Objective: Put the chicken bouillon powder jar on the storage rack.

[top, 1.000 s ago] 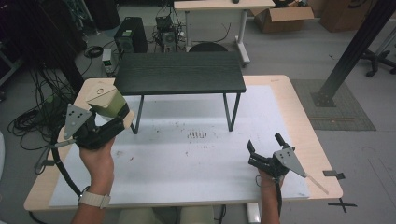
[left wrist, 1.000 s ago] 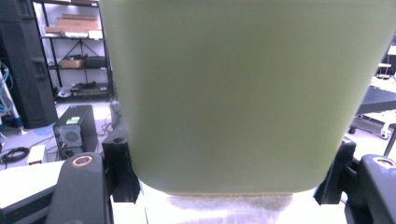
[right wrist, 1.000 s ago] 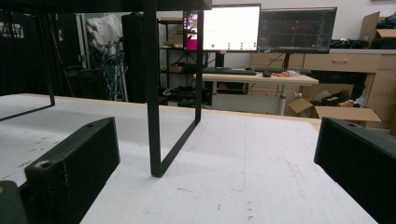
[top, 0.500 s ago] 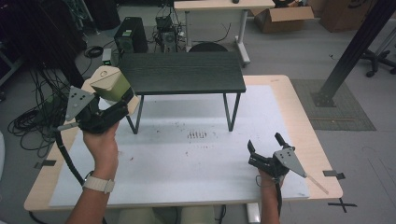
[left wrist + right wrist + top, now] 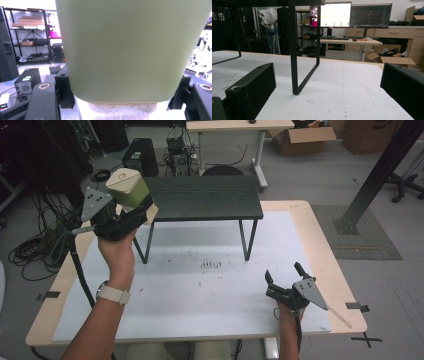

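Note:
A pale green box with rounded corners and a cream end face hangs in the air off the left end of the small black table. My left gripper is shut on it, held up by a hand with a watch on the wrist. In the left gripper view the green box spans the gap between the two black jaws of the left gripper. My right gripper rests low over the white mat at the front right, open and with nothing in it. The right gripper looks along the mat at a black table leg.
A white mat covers the wooden tabletop, with small dark marks at its middle. The black table stands on thin legs at the back of the mat. Beyond are cables, computer cases, a desk and cardboard boxes.
The left hand has lifted the green box higher and carried it to the right, nearer the black table's left end. The right gripper has stayed where it was.

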A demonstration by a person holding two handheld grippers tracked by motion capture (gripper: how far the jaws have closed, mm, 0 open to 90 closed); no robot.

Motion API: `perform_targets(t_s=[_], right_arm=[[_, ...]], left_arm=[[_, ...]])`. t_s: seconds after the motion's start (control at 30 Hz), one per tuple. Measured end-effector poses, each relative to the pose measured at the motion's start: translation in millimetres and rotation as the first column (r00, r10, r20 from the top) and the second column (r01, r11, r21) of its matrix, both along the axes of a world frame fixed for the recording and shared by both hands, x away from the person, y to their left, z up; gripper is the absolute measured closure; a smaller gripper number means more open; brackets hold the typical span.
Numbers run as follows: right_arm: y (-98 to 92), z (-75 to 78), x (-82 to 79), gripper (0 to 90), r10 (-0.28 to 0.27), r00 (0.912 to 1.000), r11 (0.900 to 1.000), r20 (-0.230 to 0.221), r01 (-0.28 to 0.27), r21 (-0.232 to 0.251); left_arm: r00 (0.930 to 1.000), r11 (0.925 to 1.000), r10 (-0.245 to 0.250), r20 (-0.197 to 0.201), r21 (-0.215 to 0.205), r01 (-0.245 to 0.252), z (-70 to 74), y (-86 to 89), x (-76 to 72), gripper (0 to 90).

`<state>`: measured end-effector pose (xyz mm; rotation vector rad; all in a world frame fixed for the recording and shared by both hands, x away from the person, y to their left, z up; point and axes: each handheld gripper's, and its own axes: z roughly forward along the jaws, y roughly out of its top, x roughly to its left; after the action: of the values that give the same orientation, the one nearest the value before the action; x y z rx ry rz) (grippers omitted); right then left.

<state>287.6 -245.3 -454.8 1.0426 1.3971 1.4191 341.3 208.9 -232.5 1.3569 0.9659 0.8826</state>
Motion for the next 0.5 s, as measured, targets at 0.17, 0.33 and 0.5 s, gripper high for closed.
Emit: perform_targets(t_s=[0.17, 0.33, 0.5], right_arm=[[0.0, 0.0, 0.0, 0.0, 0.0, 1.0, 1.0, 0.0, 0.0, 0.0], [0.1, 0.0, 0.1, 0.0, 0.0, 1.0, 1.0, -0.001, 0.0, 0.0], [0.0, 0.1, 0.1, 0.0, 0.0, 1.0, 1.0, -0.003, 0.0, 0.0]], left_arm=[[0.9999, 0.9999, -0.01, -0.011, -0.014, 0.01, 2.0, -5.0, 16.6, 29.5], [0.9994, 0.9995, -0.014, -0.031, -0.028, 0.013, 3.3, -10.2, 34.1, 29.5], [0.9979, 0.9991, -0.014, -0.063, -0.042, 0.011, 2.0, -13.9, 50.8, 29.5]])
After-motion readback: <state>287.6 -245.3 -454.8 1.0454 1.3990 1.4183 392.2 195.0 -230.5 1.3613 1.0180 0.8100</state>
